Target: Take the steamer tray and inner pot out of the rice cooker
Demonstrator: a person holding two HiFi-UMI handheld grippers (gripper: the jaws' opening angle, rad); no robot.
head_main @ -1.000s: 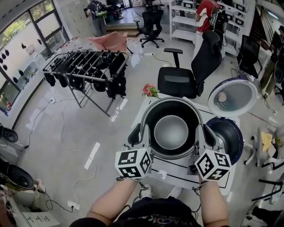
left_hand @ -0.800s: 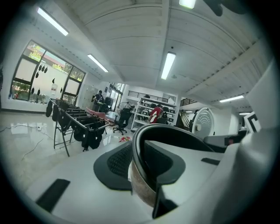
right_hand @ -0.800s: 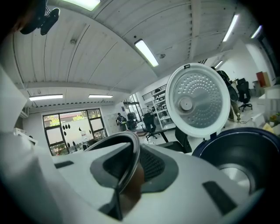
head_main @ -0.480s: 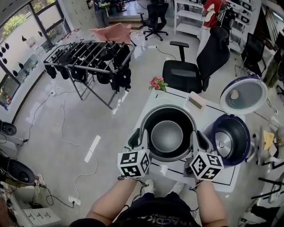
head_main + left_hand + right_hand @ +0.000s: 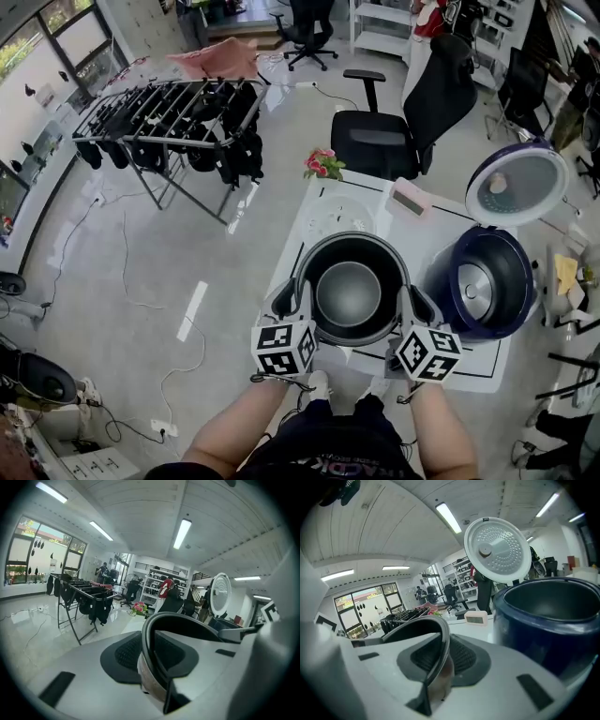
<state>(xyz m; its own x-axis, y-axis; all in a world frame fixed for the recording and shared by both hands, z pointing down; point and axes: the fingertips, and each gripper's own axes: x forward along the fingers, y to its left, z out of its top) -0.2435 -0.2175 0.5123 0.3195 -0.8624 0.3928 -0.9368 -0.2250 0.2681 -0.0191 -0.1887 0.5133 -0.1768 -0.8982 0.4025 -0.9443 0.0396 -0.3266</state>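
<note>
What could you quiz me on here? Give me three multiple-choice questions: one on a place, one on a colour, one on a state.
1. Where does the rice cooker stand?
A) to the right of the grey inner pot
B) to its left
C) on the floor

2. What colour is the cooker's body?
A) red
B) dark blue
C) green

3. How is the cooker's lid?
A) shut
B) lying flat on the table
C) raised open

Answers:
1 A: the head view shows it on the table, right of the pot.
2 B: its wall is dark blue in the right gripper view too.
3 C: the lid stands up behind the open body.
</note>
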